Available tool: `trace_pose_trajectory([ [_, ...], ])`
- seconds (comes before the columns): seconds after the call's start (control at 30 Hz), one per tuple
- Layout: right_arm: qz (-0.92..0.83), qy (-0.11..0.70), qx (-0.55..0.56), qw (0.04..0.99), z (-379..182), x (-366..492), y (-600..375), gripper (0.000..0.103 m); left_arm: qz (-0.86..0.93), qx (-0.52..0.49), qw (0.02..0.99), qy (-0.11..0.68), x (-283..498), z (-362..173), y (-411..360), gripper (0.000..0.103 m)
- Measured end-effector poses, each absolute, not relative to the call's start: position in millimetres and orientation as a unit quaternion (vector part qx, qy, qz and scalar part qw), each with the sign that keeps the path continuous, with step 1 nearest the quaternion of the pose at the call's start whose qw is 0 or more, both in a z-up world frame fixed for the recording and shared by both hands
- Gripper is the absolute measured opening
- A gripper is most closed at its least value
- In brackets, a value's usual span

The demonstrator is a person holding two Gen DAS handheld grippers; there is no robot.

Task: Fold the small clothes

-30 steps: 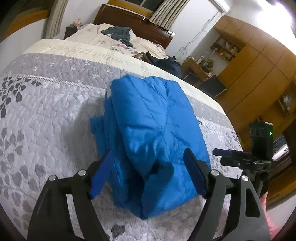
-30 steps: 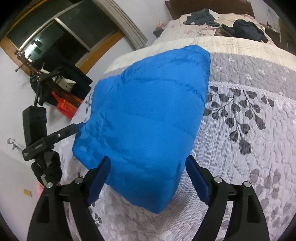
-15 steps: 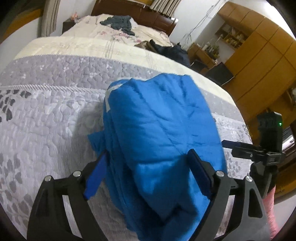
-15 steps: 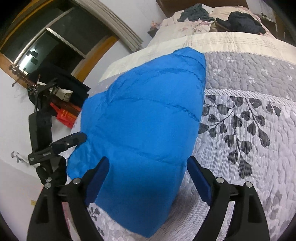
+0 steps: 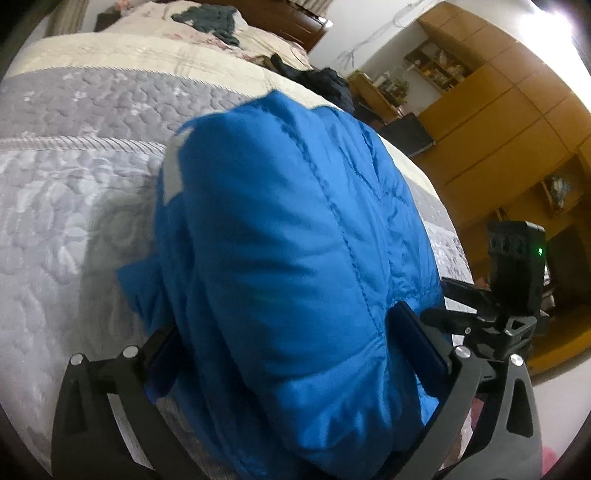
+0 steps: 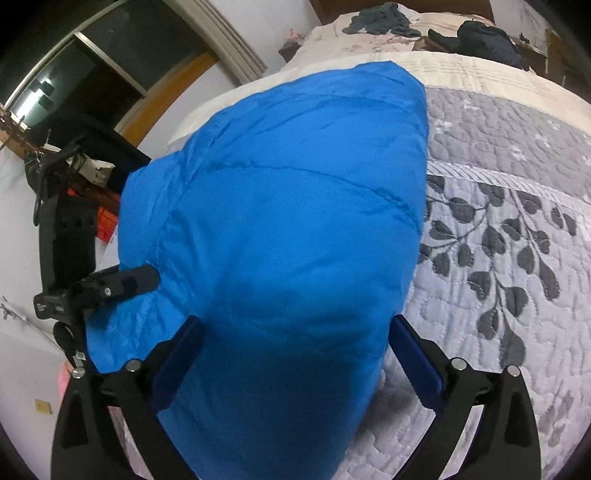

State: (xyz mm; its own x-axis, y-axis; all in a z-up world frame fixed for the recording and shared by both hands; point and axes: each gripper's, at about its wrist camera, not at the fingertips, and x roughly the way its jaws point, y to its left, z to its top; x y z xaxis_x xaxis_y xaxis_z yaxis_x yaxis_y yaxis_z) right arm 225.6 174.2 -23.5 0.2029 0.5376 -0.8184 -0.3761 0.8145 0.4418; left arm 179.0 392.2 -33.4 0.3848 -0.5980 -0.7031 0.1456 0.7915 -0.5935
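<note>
Blue padded jacket [image 5: 295, 258] bulges between both wide-spread tongs, left [image 5: 291, 343] and right [image 6: 295, 354].

The folded jacket [image 5: 295, 251] lies on the bed [image 5: 74, 206], its near end between the fingers of the left tongs [image 5: 291, 354]. In the right wrist view the jacket's other near end sits between the fingers of the right tongs [image 6: 295, 354]. At 12 o'clock, far up the bed, a heap of clothes [image 6: 384, 18] lies on the bedding, with a second heap [image 6: 487, 40] at 1 o'clock. Off the bed's edge, the wardrobe [image 5: 506, 122] stands at 2 o'clock in the left wrist view.
</note>
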Motion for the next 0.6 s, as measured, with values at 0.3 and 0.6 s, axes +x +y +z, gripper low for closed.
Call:
trace_pose_trajectory([
  [0.3, 0.308, 0.556, 0.083, 0.768, -31.7, 231.6, 170.6, 0.100, -0.262, -0.240, 0.791, 0.498, 188.6, -53.6, 388.3, 0.101],
  [0.6, 0.316, 0.555, 0.087, 0.765, -38.8, 229.3, 165.5, 0.100, -0.257, -0.229, 0.800, 0.492, 184.0, -49.5, 372.7, 0.101],
])
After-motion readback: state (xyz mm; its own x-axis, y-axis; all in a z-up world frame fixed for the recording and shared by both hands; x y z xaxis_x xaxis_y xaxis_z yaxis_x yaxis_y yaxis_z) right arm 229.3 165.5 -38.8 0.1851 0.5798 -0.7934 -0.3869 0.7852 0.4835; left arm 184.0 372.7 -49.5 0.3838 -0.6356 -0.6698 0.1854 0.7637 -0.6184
